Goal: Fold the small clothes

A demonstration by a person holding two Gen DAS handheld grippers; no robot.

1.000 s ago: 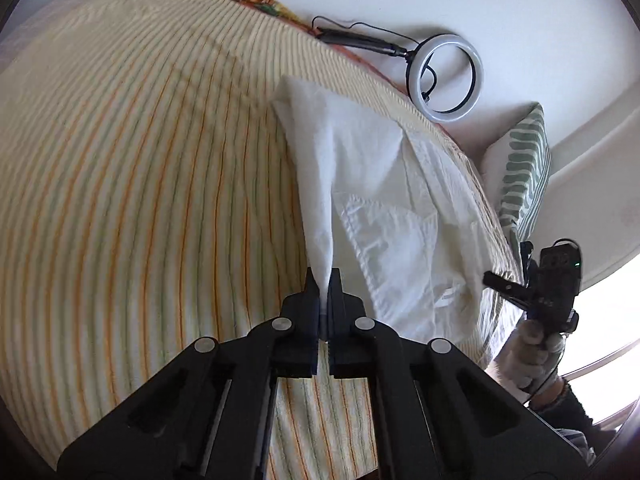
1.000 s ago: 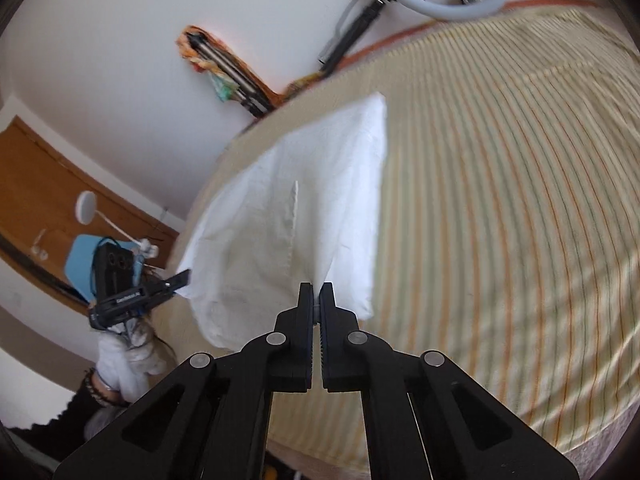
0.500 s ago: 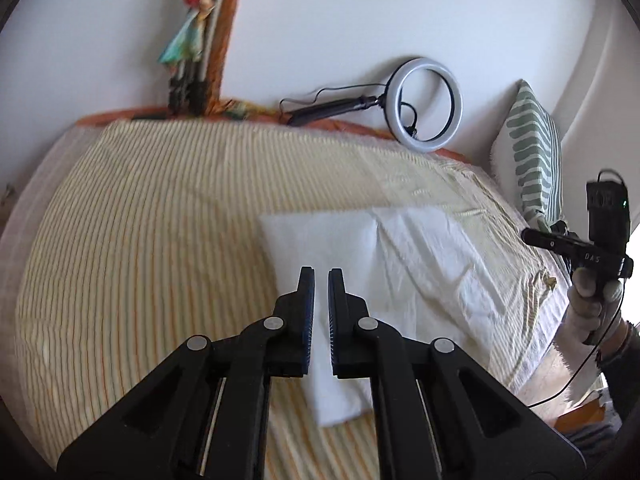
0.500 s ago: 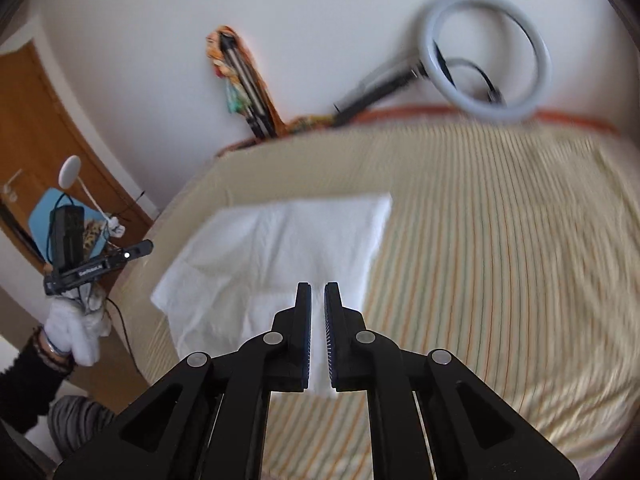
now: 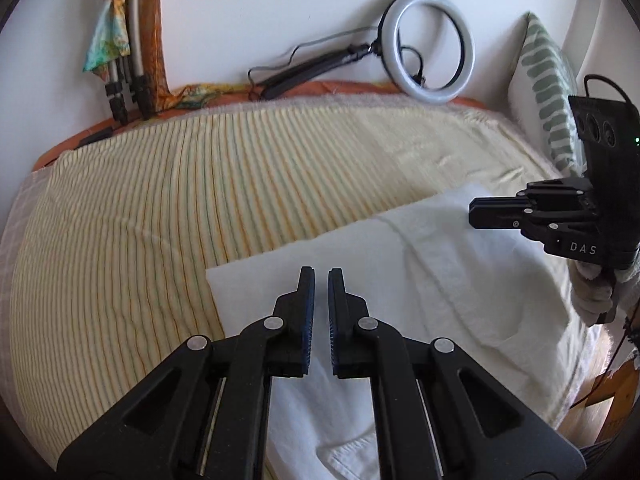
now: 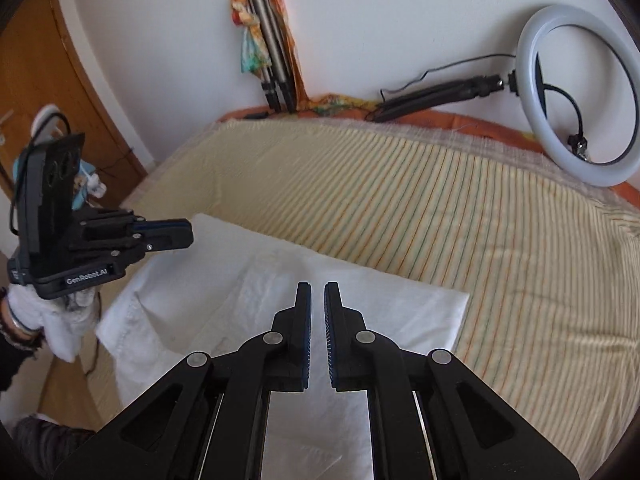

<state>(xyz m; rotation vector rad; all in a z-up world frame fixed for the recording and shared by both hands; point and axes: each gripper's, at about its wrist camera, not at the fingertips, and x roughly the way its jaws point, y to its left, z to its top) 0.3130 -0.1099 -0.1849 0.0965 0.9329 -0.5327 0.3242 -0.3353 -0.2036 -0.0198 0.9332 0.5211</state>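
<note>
A white garment [image 5: 440, 300] [image 6: 380, 308] lies flat and folded over on the striped bedspread [image 5: 200, 200] [image 6: 480, 220], near the bed's front edge. My left gripper [image 5: 321, 274] [image 6: 188, 234] hovers above the garment's left part, its jaws closed to a thin slit with nothing in them. My right gripper [image 6: 318, 288] [image 5: 480, 210] hangs over the garment's right part, equally near-closed and empty. Both point down at the cloth without touching it. Gloved hands hold each tool.
A ring light [image 5: 394, 40] [image 6: 528, 80] and its cable lean on the wall behind the bed. A folded tripod with a colourful cloth [image 5: 132, 40] [image 6: 272, 60] stands at the back. A green-patterned pillow [image 5: 548, 92] sits right; a wooden door [image 6: 48, 60] is left.
Both grippers released the cloth edges they were pinching. The garment now lies flat on the bed. Both grippers rolled level, rose a little and drew back toward the front.
</note>
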